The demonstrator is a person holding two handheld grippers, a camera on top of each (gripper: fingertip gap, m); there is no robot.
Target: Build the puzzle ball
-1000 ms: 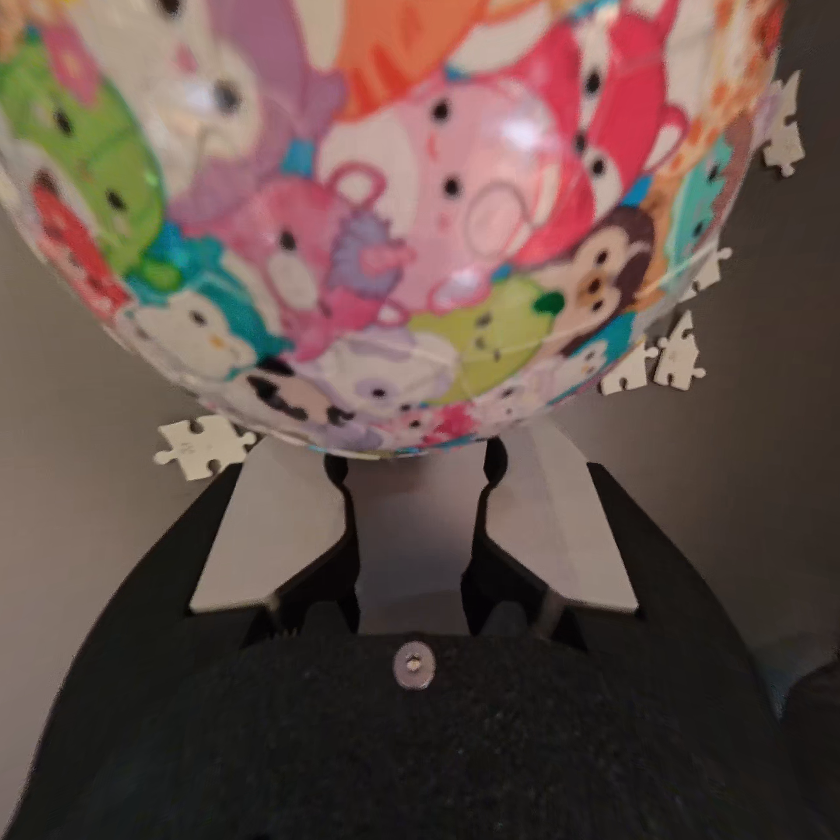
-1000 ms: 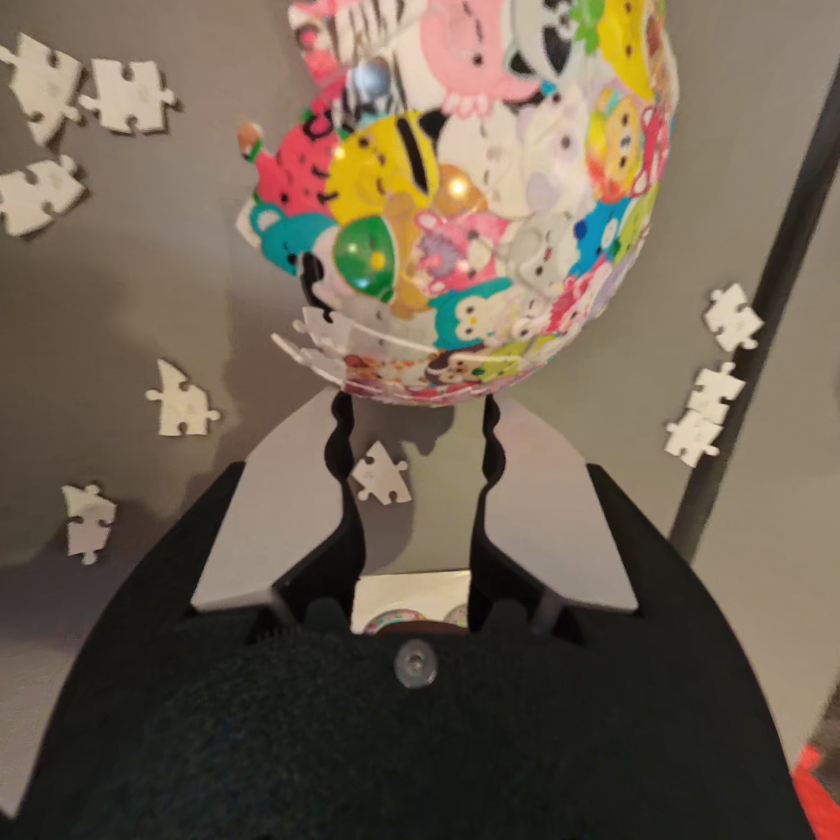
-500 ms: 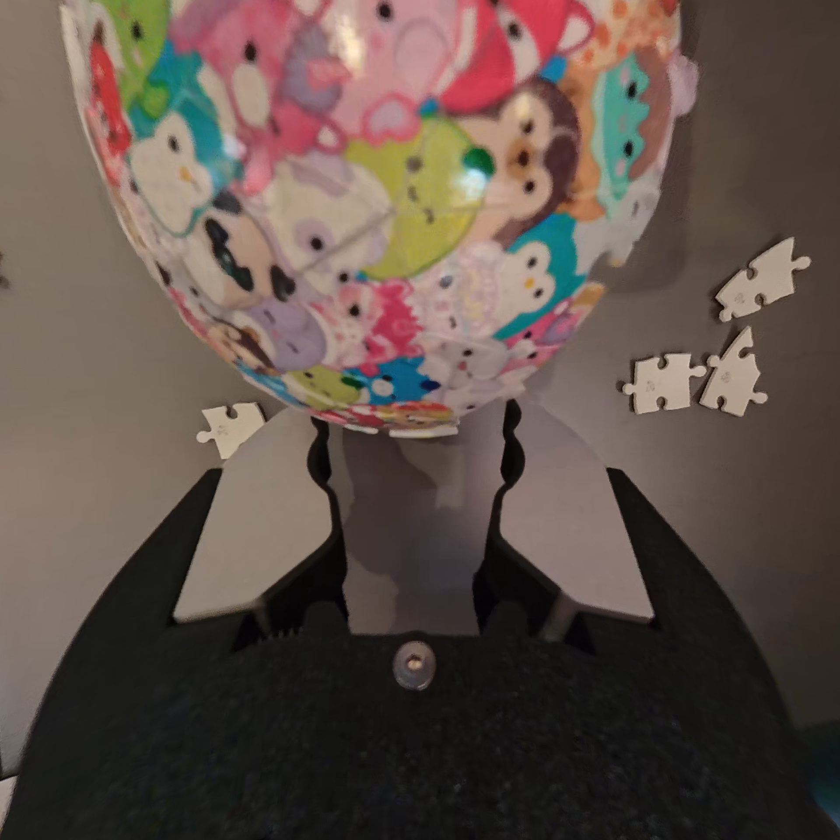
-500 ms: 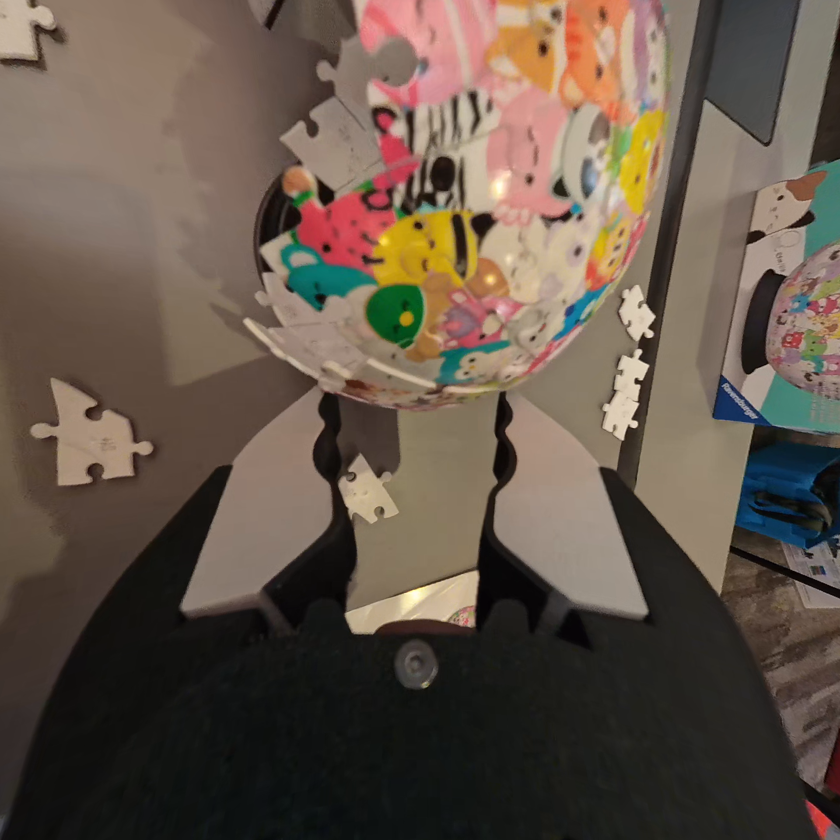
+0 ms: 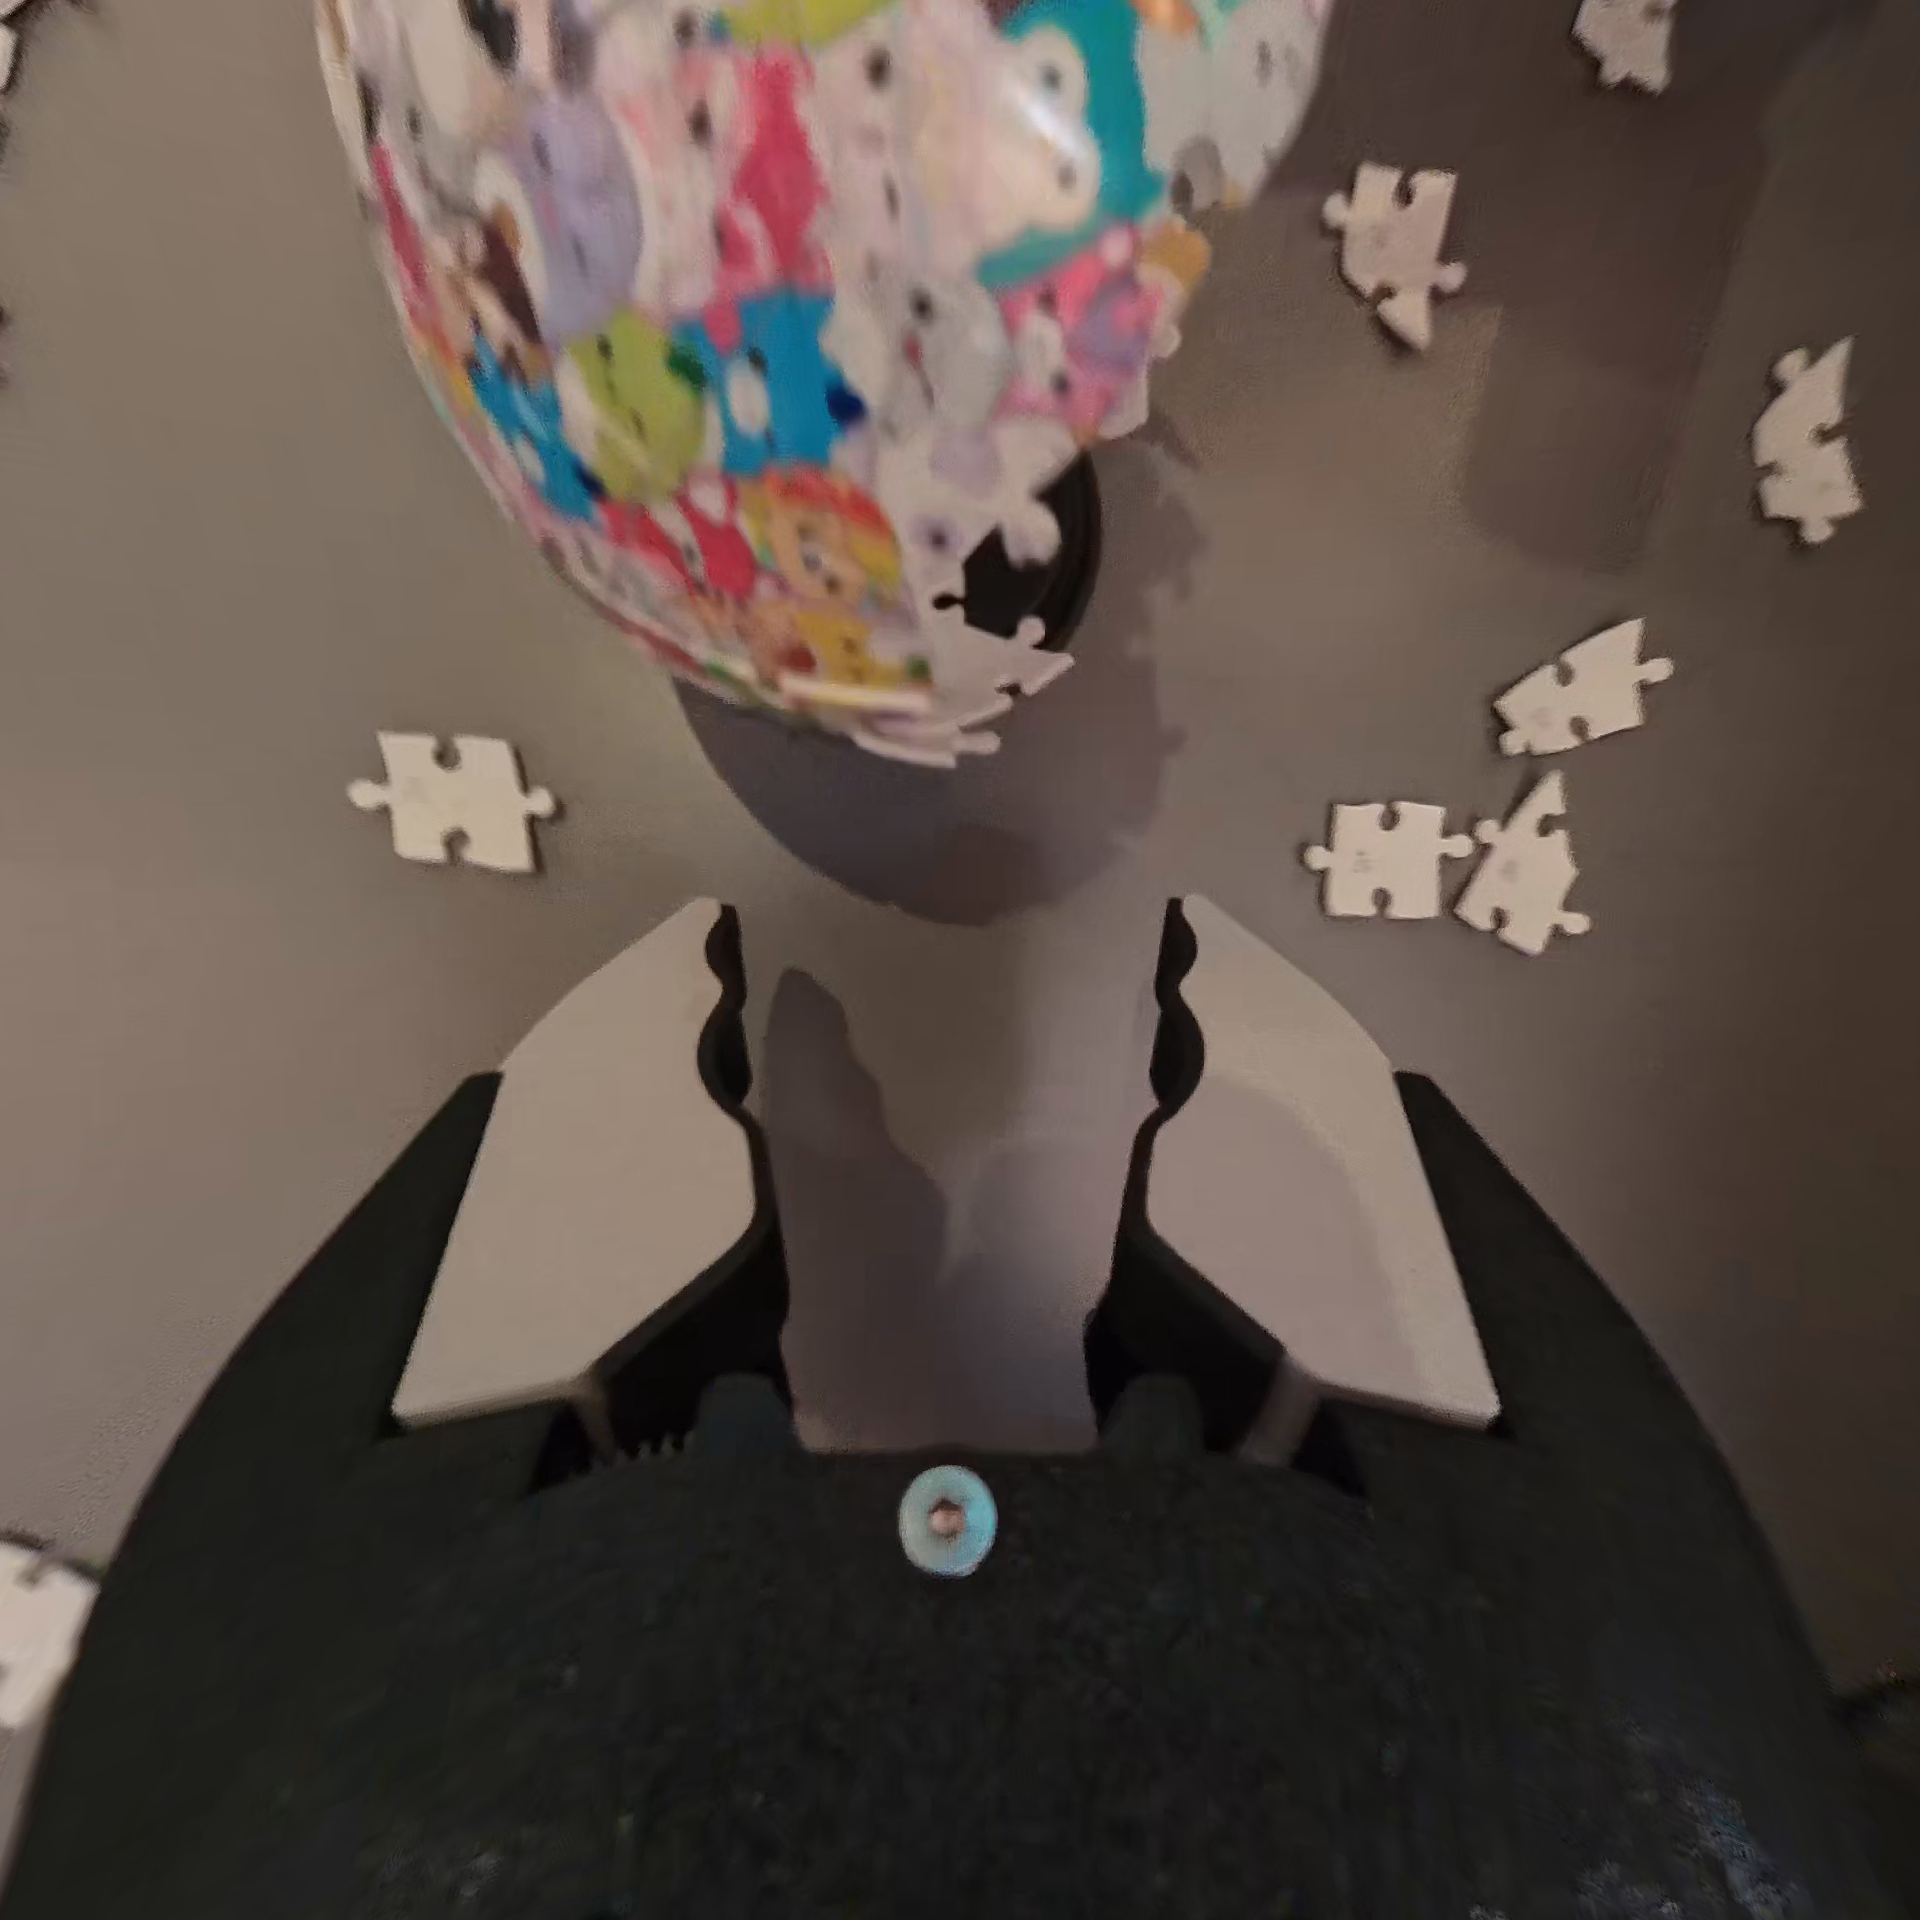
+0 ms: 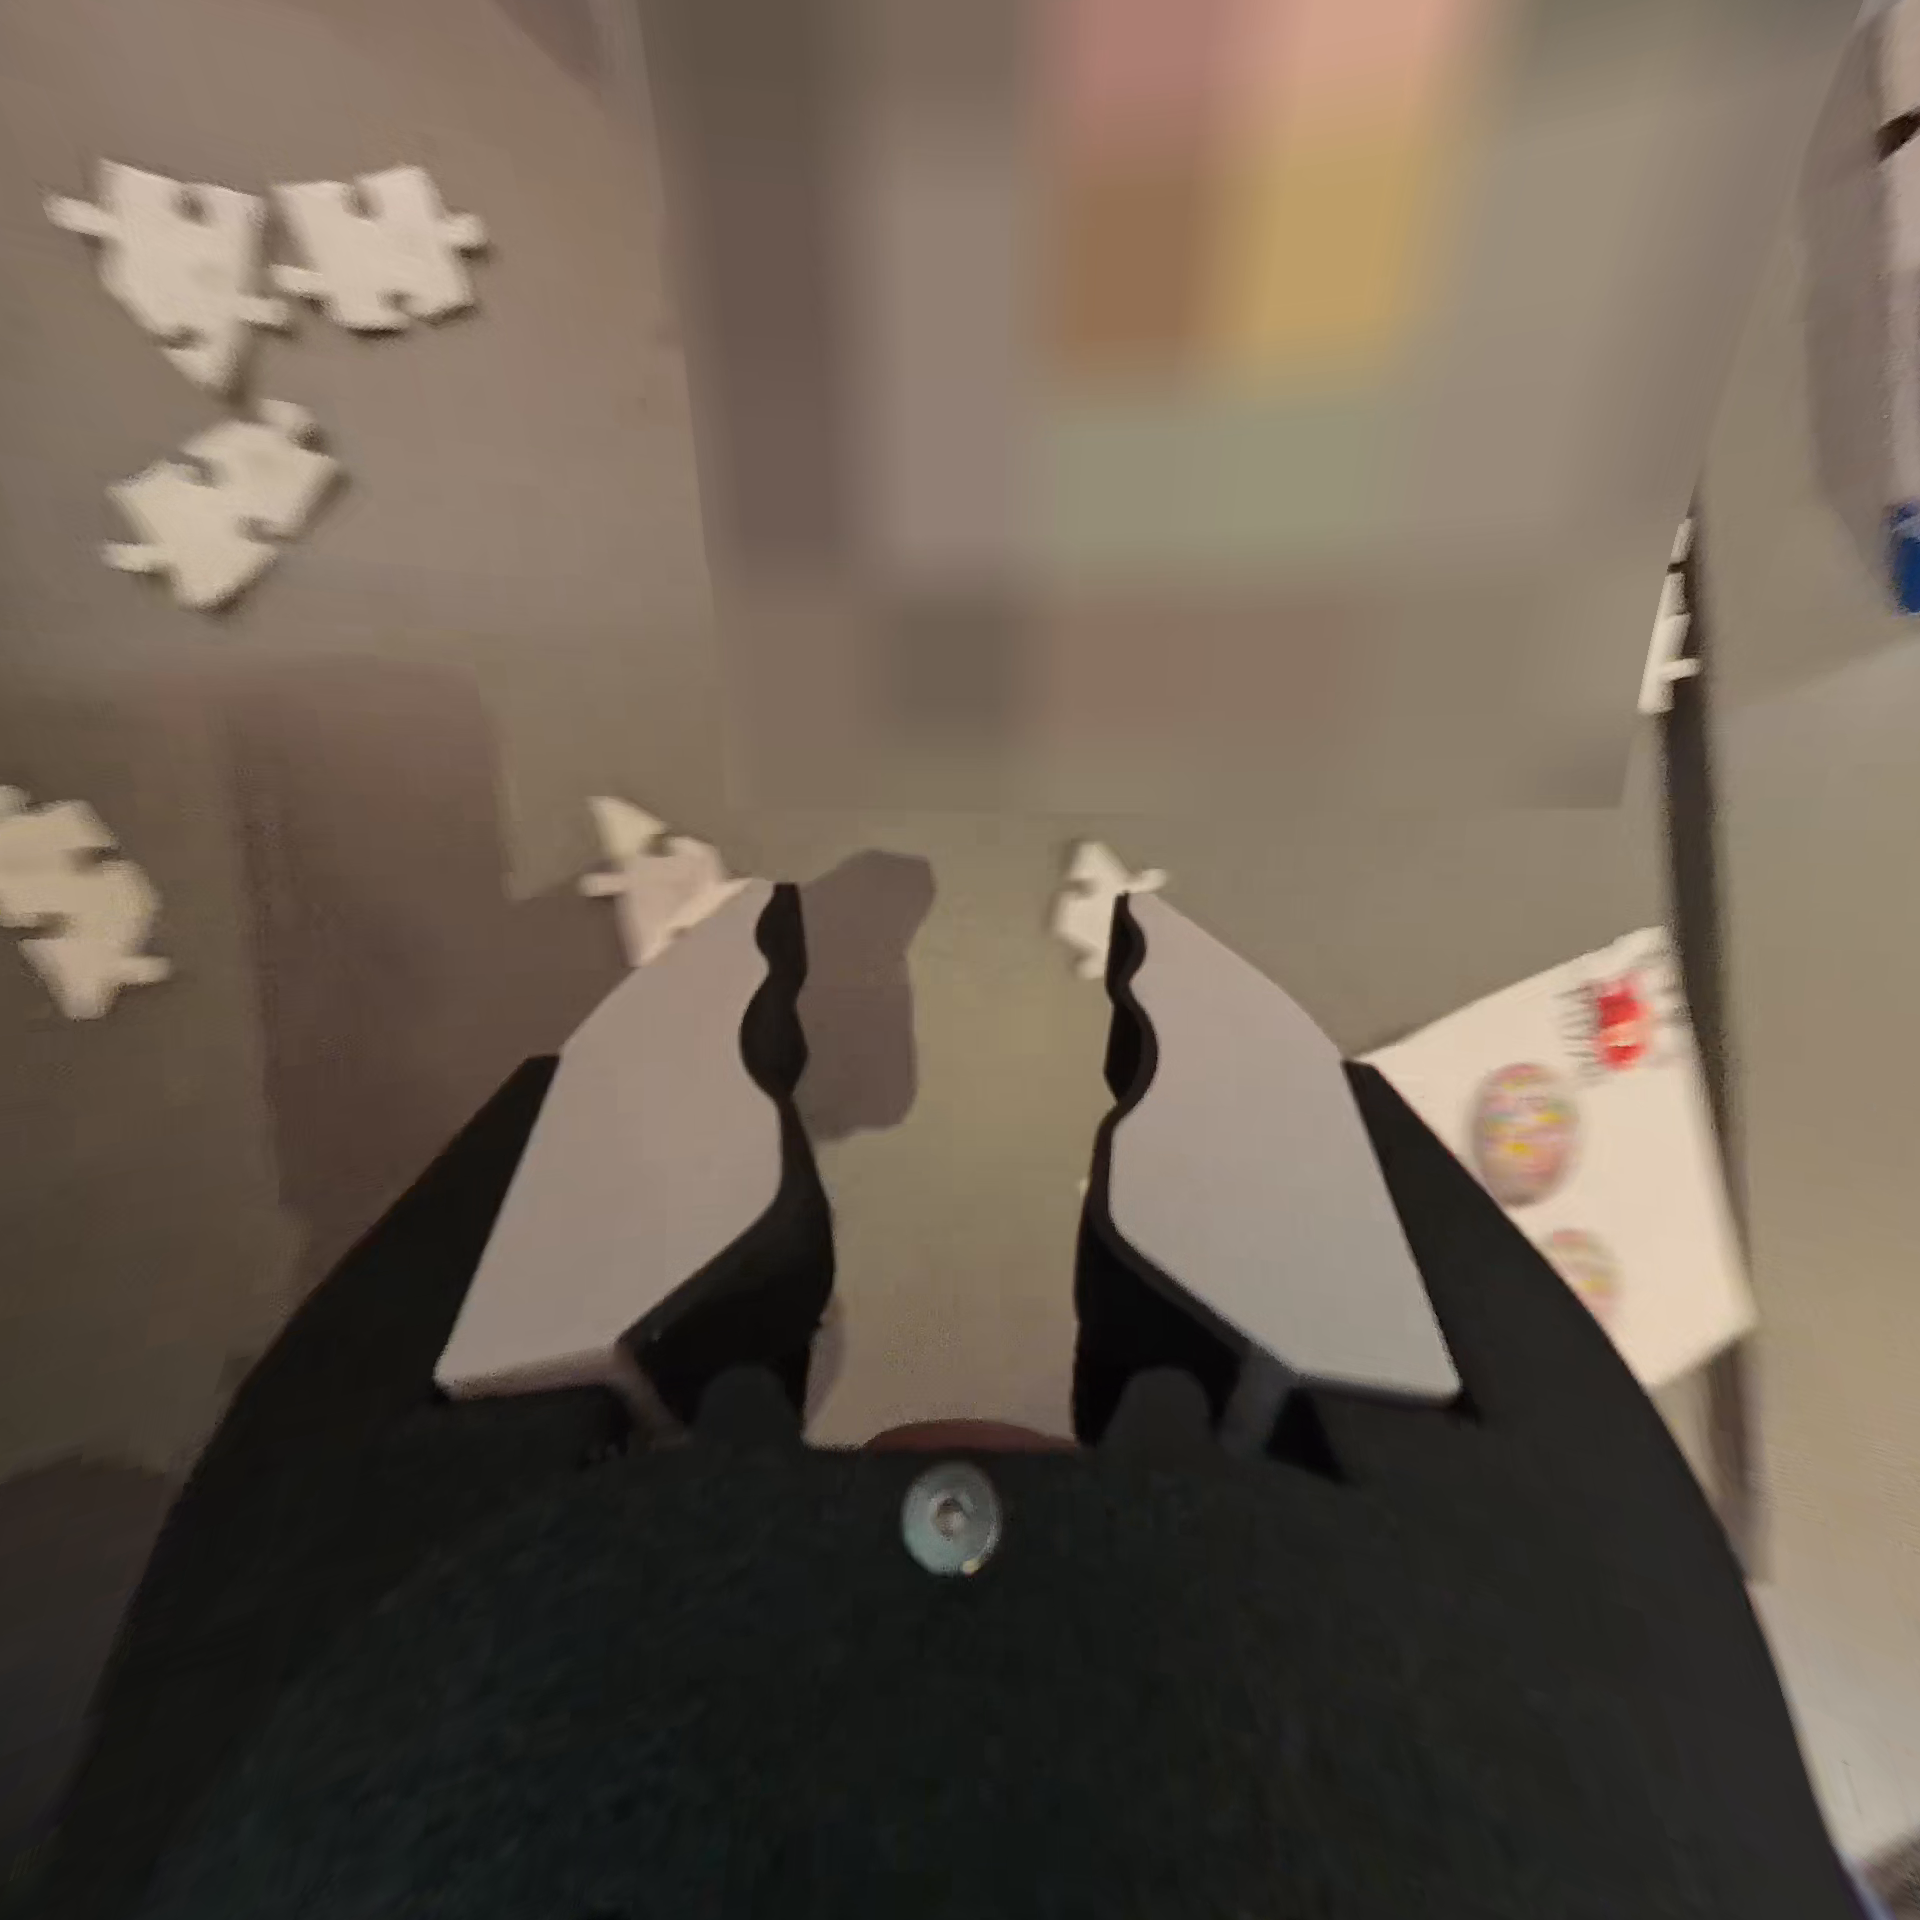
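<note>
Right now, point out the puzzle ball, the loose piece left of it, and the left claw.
puzzle ball [image 5: 769, 343], left wrist view, printed shell.
loose piece [image 5: 452, 800], left wrist view, blank middle.
left claw [image 5: 951, 925], left wrist view, midway between fingertips.

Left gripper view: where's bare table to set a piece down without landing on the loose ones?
Free: the grey table left of the puzzle ball, above the lone loose piece; also the strip between the open left gripper and the ball's shadow. Crowded: the right side, with the touching pair and other pieces above it.
</note>
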